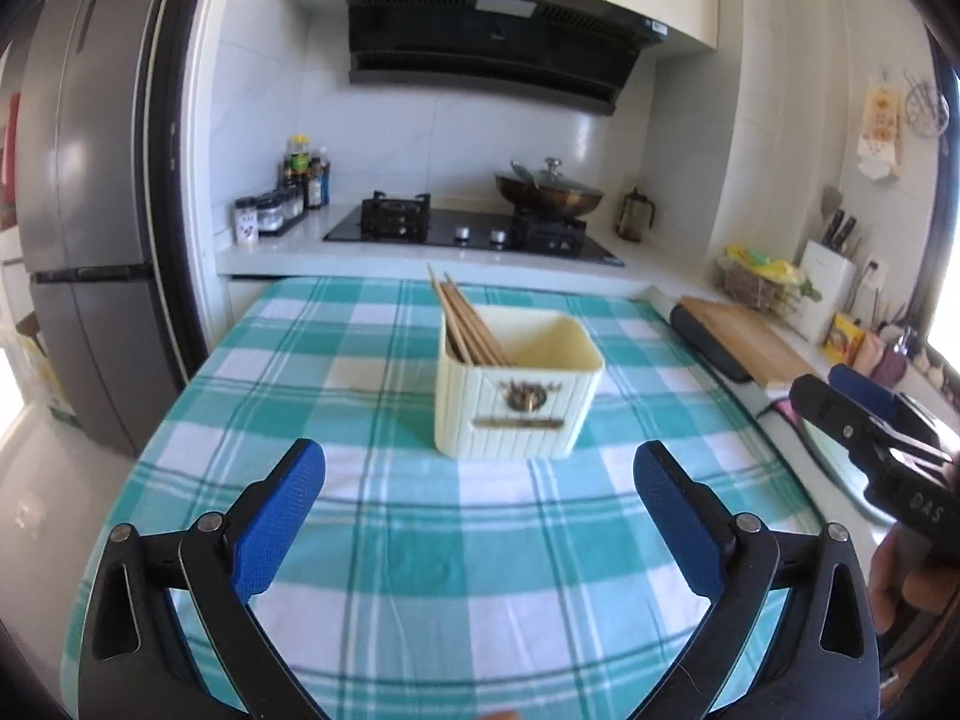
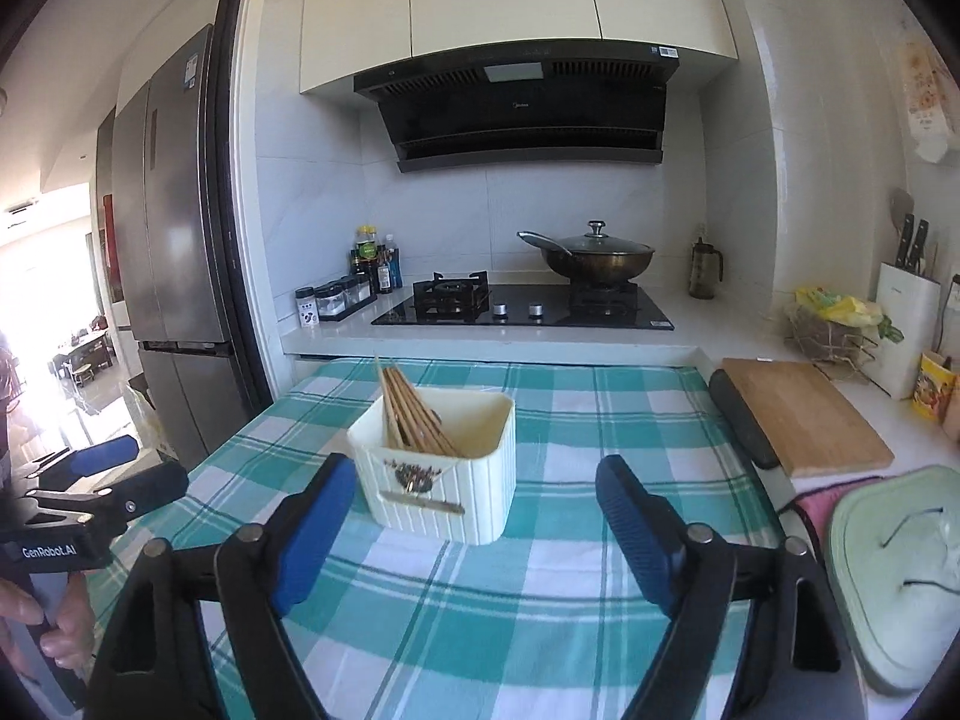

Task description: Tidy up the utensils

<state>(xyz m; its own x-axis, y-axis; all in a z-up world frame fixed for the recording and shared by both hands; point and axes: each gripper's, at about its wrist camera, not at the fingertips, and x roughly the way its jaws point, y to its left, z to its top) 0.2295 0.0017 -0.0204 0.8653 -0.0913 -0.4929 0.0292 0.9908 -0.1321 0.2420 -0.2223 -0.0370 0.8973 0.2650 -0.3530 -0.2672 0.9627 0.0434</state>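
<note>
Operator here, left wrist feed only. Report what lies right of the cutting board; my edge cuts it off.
Observer: A pale green mat lies nearer than the cutting board, with something pink tucked under its edge.
Operator: Give me the right gripper's jaws.
Observer: The right gripper is open, nothing between its pads; the cream holder sits just beyond it.
Operator: Confirm the chopsticks.
Observer: The chopsticks lean to the holder's left side; its right half looks empty.

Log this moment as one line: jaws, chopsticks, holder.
left gripper: jaws open, empty | right gripper: jaws open, empty | chopsticks: in holder | holder: on checked cloth
</note>
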